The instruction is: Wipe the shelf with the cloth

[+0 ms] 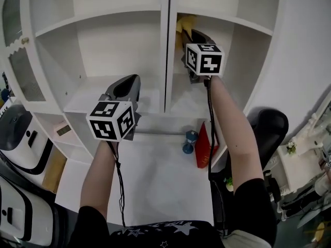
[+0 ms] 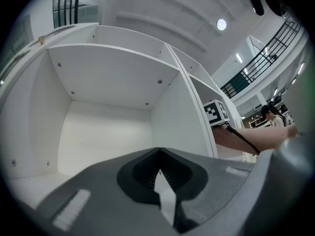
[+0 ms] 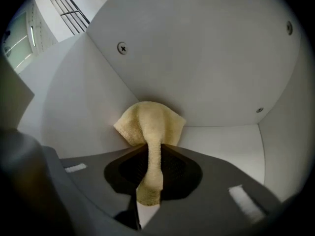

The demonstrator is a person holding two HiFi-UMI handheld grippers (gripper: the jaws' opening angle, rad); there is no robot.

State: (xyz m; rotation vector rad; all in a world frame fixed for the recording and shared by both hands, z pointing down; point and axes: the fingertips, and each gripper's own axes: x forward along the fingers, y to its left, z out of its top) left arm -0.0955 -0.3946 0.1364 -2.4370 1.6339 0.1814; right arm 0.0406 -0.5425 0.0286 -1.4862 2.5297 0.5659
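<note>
In the right gripper view, the dark grey jaws of the right gripper are clamped on the cloth, just below the frame's centre. The cloth is pale yellow terry with a nubby pile. A narrow folded strip of it runs back between the ribbed pads toward the lower centre, and a rounded bunch fans out past the tips. Behind it lie the smooth, matt white panels of the shelf, dotted with small screw heads. I cannot tell whether the cloth touches a panel.

In the left gripper view, the left gripper has its jaws pressed together with nothing between them, in front of an empty, boxy white compartment.

The head view places both grippers, each with its black-and-white marker cube. The left gripper is at centre left over a shelf board. The right gripper is higher, at upper centre, inside the next compartment past the upright divider. There the cloth shows only as a yellow patch above the gripper.

Only this view shows a blue dumbbell and a flat red object on the white surface below. Only the left gripper view shows ceiling lights.
</note>
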